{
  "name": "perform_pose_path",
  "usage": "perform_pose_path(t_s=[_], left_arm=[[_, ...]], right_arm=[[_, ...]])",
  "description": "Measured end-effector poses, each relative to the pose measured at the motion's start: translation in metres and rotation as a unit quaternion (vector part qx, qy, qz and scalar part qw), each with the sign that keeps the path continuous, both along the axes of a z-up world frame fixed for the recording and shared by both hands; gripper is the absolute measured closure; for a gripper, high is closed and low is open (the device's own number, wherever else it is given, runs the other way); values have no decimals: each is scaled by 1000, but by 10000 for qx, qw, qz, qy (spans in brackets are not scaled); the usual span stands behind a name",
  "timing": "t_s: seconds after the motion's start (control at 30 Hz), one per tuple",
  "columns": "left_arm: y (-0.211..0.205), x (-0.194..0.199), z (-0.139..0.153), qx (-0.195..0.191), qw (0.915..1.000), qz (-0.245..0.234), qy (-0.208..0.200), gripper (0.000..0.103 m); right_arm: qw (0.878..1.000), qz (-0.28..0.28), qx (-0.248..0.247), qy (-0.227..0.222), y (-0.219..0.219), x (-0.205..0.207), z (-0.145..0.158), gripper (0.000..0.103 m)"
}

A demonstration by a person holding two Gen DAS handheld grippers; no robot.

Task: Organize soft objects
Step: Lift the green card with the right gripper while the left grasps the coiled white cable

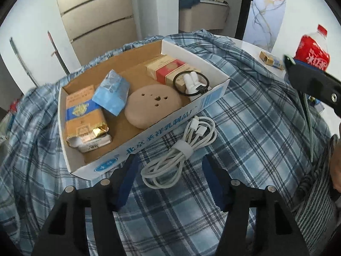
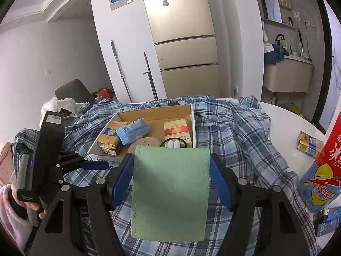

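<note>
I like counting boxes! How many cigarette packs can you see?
3, maybe more hidden. A gold and blue pack lies at the tray's left end, a red and gold pack at its right end, and another gold pack on the bare white table.

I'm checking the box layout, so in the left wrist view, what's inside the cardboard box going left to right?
Gold and blue packet → light blue tissue pack → round tan pad → red and gold cartons → black hair tie around a white piece.

Cable before box
</note>
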State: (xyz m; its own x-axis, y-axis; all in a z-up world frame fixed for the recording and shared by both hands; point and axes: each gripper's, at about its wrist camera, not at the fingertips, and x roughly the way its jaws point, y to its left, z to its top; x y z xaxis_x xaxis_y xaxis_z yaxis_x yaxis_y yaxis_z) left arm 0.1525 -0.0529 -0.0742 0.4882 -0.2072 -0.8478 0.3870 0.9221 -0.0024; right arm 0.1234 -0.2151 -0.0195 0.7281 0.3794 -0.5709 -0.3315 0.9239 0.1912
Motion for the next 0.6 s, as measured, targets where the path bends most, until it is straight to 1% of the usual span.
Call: perform_pose_path(t_s=[0.17, 0.23, 0.27, 0.37, 0.43, 0.47, 0.6], left_arm=[[6, 3, -8, -42, 9999, 61, 155, 39], [7, 4, -9, -133, 9996, 51, 233, 62], [8, 3, -9, -159, 9995, 51, 257, 66], [5, -5, -5, -167, 9996, -70, 229, 72], [3, -14, -1, -155, 9996, -131, 204, 84], [2, -20, 1, -166, 9995, -164, 197, 86], [-5, -41, 11, -215, 9990, -345, 161, 87]], right_arm=[[10000, 25, -30, 24, 1, 0, -1, 34], [10000, 24, -34, 24, 1, 0, 0, 34], [10000, 29, -33, 28, 1, 0, 0, 34], [10000, 42, -50, 19, 1, 0, 0, 34], [10000, 23, -54, 6, 0, 1, 1, 34], [10000, 14, -46, 5, -1, 1, 1, 34], [10000, -4, 35, -16, -6, 0, 4, 34]])
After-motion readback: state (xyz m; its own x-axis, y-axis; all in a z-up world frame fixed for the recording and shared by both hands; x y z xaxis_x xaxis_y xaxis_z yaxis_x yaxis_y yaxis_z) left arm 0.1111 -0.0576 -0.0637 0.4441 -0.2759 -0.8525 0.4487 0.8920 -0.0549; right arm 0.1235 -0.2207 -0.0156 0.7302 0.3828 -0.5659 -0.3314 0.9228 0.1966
